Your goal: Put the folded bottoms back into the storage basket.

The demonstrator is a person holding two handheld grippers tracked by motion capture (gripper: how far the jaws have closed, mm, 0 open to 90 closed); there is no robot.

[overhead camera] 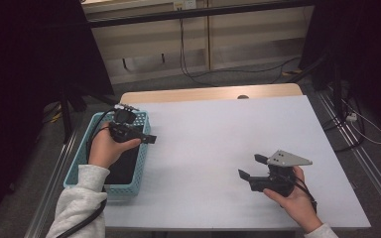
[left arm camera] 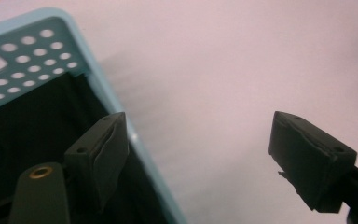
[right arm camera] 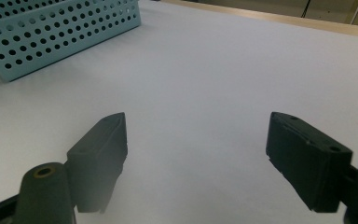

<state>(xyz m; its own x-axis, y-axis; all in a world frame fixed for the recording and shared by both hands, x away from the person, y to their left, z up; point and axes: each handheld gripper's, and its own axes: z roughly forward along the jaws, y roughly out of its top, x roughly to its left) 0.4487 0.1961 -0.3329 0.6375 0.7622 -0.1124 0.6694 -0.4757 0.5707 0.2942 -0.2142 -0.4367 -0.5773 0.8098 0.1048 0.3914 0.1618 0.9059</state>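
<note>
At nine o'clock on the white table (overhead camera: pixel 218 134), the left gripper (overhead camera: pixel 149 138) hangs with jaws spread and empty over the inner rim of the pale blue perforated basket (overhead camera: pixel 141 124), seemingly placed to reach inside; its dark contents are too dim to identify. At five o'clock the right gripper (overhead camera: pixel 252 166), jaws likewise apart and empty, points across bare tabletop toward the basket.

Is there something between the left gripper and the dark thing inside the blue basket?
Nothing visible. The left gripper hangs over the right rim of the blue basket, jaws open and empty, and the dark thing lies uncovered below it.
</note>
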